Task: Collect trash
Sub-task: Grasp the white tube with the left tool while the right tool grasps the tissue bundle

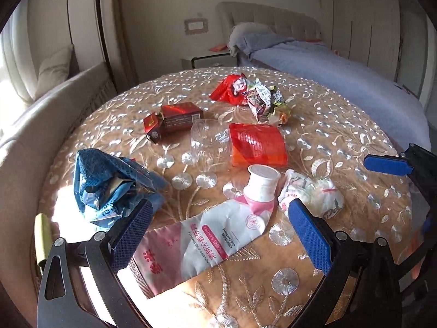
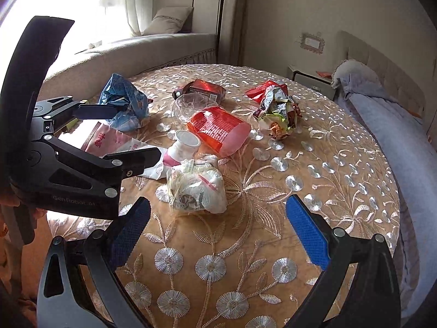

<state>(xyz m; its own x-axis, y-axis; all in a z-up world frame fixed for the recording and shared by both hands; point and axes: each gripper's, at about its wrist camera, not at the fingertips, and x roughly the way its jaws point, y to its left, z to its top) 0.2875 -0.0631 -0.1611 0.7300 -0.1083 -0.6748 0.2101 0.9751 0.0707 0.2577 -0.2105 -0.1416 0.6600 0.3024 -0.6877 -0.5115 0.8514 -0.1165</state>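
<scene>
Both grippers are held open: left gripper (image 1: 221, 235) over toothpaste tube (image 1: 202, 243); right gripper (image 2: 218, 235) before white bag (image 2: 196, 188). Trash is scattered on table (image 2: 341, 164).

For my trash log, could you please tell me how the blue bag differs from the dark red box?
The blue bag is soft crumpled plastic, heaped near the table edge; the dark red box is rigid card, lying flat farther in with an end flap open. The bag looks bulkier than the box. Both lie untouched on the embroidered tablecloth.
</scene>
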